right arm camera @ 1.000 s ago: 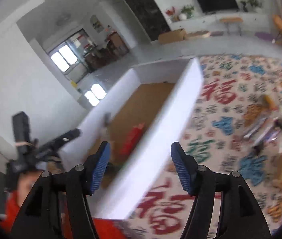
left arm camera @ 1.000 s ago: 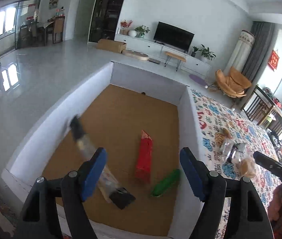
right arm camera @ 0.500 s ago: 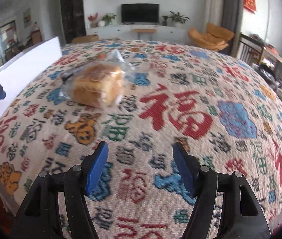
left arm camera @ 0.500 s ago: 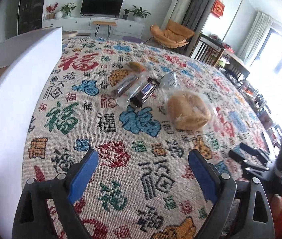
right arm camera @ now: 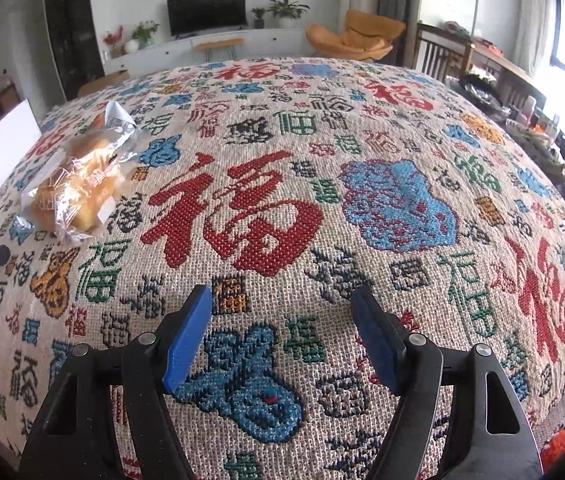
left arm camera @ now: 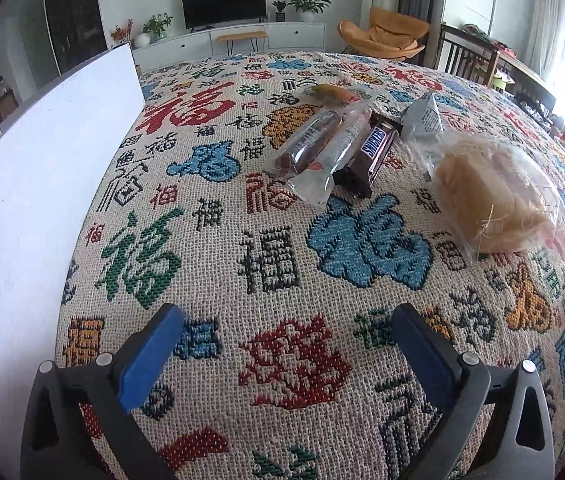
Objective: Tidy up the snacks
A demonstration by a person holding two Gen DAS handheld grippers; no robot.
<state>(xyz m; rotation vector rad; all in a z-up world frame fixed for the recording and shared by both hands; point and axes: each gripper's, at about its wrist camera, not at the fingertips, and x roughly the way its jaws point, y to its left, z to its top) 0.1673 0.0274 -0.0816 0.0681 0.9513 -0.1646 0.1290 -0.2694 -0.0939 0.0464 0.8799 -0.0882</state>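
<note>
Snacks remain unsorted on the patterned tablecloth (left arm camera: 266, 272). At far left a white box wall (left arm camera: 42, 184) is seen; its interior is hidden, so nothing stowed can be confirmed. Rightward lie clear-wrapped bars (left arm camera: 314, 148), a Snickers bar (left arm camera: 374, 148), a silver packet (left arm camera: 422, 116) and bagged bread (left arm camera: 494, 196), all yet to be collected. The left gripper (left arm camera: 286, 356) and right gripper (right arm camera: 282, 336) are noted with jaws opening, both empty.

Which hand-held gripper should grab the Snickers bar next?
Left, probably. The Snickers bar lies ahead of the left hand-held gripper, whose empty jaws are opening. The right wrist view shows only the bagged bread, off to its side.
</note>
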